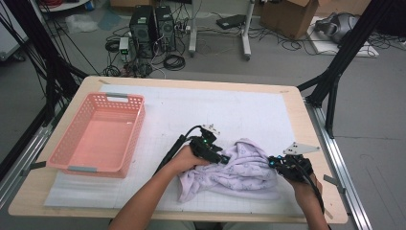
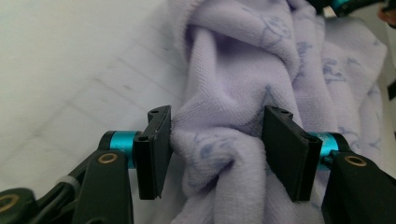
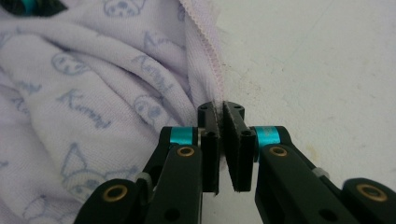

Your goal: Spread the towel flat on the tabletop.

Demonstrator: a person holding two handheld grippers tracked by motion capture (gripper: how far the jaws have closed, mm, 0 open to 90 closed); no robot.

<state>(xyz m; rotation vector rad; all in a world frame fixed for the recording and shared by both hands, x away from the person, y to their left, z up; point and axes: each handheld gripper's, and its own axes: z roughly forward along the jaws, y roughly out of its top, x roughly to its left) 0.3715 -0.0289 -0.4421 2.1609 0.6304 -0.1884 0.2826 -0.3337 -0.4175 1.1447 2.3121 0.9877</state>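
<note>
A crumpled lilac towel [image 1: 242, 170] lies on the near right of the desk [image 1: 297, 117]; the right hand-held gripper [image 3: 221, 122] pinches its hemmed edge; the left hand-held gripper [image 2: 215, 140] straddles a bunched fold, jaws apart, barely touching it; a pink basket [image 1: 98, 134] stands far left.

Table [image 1: 297, 110]: bears the mat, the basket and the towel.
Mat [image 1: 230, 110]: lies flat on the table, under basket and towel.
Basket [image 1: 98, 135]: on the mat's left part, well apart from the towel.
Towel [image 1: 239, 170]: bunched on the mat's near right part, between the two grippers.
Left gripper [image 1: 224, 160]: at the towel's left side, a fold between its jaws.
Right gripper [image 1: 274, 163]: at the towel's right edge, the hem between its jaws.
Computer towers [image 1: 152, 31]: on the floor behind the table.
Cardboard box [image 1: 292, 17]: on the floor, behind and right.
</note>
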